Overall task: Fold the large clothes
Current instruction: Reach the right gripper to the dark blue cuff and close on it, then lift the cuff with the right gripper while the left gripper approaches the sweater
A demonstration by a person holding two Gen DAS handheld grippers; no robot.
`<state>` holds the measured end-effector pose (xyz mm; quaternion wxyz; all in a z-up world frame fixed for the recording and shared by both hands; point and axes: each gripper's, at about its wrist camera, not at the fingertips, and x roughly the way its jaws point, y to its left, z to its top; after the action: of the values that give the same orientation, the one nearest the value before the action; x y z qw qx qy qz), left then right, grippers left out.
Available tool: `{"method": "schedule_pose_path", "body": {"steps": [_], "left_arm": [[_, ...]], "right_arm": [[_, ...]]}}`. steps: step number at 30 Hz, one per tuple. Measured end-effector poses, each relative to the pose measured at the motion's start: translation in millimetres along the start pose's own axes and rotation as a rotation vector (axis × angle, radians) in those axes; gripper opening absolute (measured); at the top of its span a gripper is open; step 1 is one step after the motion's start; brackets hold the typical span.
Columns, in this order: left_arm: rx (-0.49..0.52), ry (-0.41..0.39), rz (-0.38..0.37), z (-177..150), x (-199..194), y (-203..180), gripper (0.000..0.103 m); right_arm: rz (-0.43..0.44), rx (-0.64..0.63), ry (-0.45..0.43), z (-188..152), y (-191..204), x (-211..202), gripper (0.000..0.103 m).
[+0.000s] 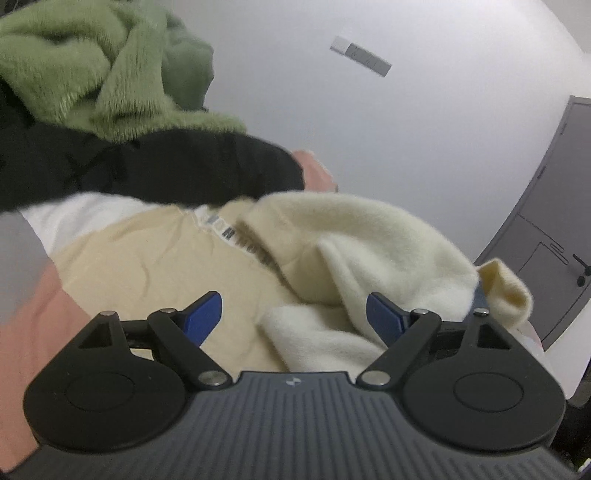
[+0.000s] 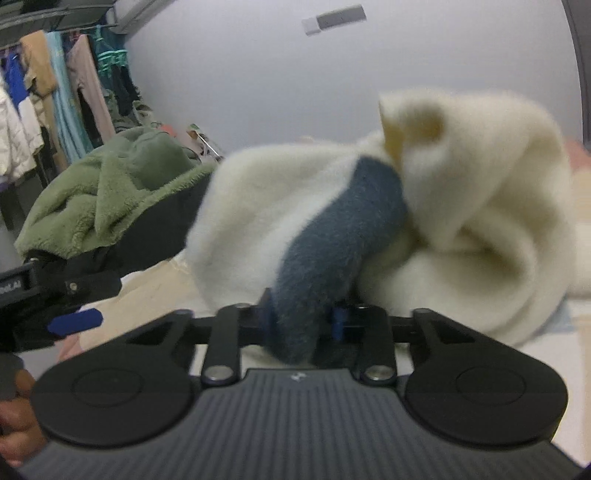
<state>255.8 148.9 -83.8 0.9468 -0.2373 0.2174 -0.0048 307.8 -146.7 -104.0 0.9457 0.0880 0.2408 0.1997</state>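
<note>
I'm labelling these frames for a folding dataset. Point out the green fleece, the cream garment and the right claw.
green fleece (image 1: 74, 62): left wrist view, fuzzy top fold.
cream garment (image 2: 491, 206): right wrist view, bunched upper fold.
right claw (image 2: 304, 319): right wrist view, between fingertips.

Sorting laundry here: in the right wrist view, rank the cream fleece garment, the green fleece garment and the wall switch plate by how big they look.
1. cream fleece garment, though nearest the camera
2. green fleece garment
3. wall switch plate

Soft, even indoor light fills both views, with no glare and only faint shadows in the folds of the cream garment (image 2: 480, 206). That garment and the green fleece (image 1: 92, 66) are smeared by motion blur. Fisheye distortion curves the grey door (image 1: 554, 221) and the walls at the edges.
</note>
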Motion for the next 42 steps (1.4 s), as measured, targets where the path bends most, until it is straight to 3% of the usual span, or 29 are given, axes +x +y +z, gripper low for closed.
{"method": "schedule_pose_path", "body": {"steps": [6,11,17,21,24,29,34,39,42], "left_arm": [[0.061,-0.019,-0.038,0,-53,-25,0.089],[0.145,-0.026,-0.026,-15,-101,-42,0.089],[0.141,0.025,-0.039,-25,-120,-63,0.089],[0.17,0.029,-0.041,-35,-133,-74,0.089],[0.197,0.02,-0.027,-39,-136,-77,0.09],[0.222,-0.004,0.029,-39,-124,-79,0.09],[0.318,-0.042,0.116,-44,-93,-78,0.09],[0.289,0.004,0.078,-55,-71,-71,0.09],[0.299,0.027,0.049,-61,-63,-71,0.09]], "right_arm": [[0.026,-0.109,-0.096,13,16,-55,0.023],[0.005,-0.159,-0.144,16,22,-104,0.021],[-0.031,-0.139,-0.217,19,16,-165,0.019],[-0.054,-0.136,-0.301,21,9,-204,0.015],[-0.097,-0.106,-0.311,19,-3,-224,0.015],[-0.157,-0.04,-0.271,2,-33,-233,0.015],[-0.27,0.058,-0.246,-3,-62,-224,0.015],[-0.376,0.121,-0.156,-11,-81,-195,0.016],[-0.381,0.152,-0.119,-15,-83,-183,0.019]]}}
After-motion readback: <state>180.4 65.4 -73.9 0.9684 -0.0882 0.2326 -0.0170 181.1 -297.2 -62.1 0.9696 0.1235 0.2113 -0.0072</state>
